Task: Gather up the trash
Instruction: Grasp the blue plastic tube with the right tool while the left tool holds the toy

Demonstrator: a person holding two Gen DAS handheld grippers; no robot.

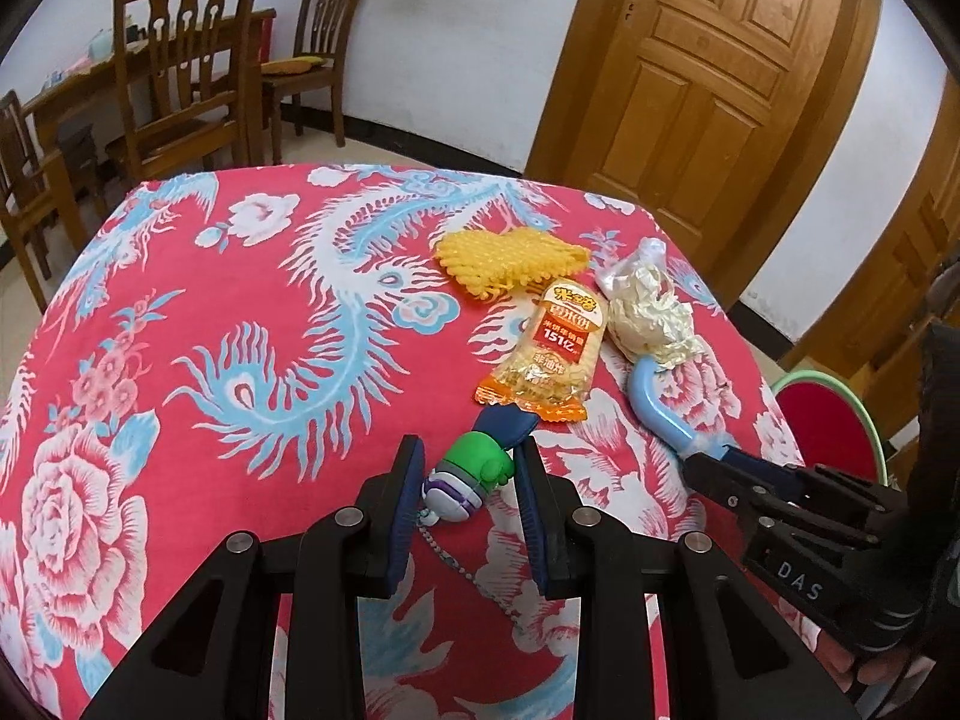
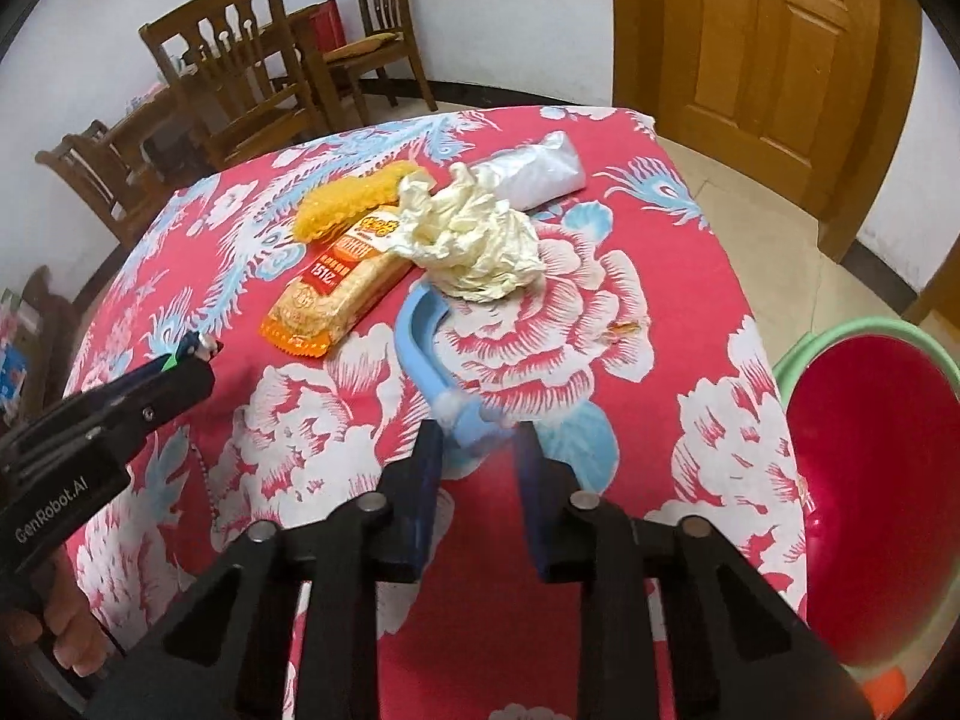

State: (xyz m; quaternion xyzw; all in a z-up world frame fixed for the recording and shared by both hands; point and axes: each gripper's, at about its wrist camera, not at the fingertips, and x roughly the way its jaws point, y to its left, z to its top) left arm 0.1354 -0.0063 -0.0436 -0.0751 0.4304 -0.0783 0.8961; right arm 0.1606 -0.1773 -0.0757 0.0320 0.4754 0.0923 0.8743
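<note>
My left gripper (image 1: 468, 468) is shut on a green, white and purple toy keychain (image 1: 471, 474) low over the table; its bead chain (image 1: 474, 576) trails on the cloth. My right gripper (image 2: 477, 441) is shut on the handle end of a light-blue curved handle (image 2: 420, 348), whose far end lies under a crumpled cream wrapper (image 2: 480, 234). An orange snack packet (image 2: 336, 294) lies left of the wrapper, a yellow foam net (image 2: 348, 198) behind it, and a clear plastic bag (image 2: 534, 171) at the far side. The same items show in the left wrist view: packet (image 1: 546, 354), net (image 1: 510, 261), wrapper (image 1: 648, 312).
The table carries a red cloth with blue and white flowers (image 1: 210, 330). A green-rimmed bin with a red inside (image 2: 870, 480) stands beside the table's right edge. Wooden chairs (image 1: 186, 66) and a wooden door (image 1: 708, 72) stand beyond the table.
</note>
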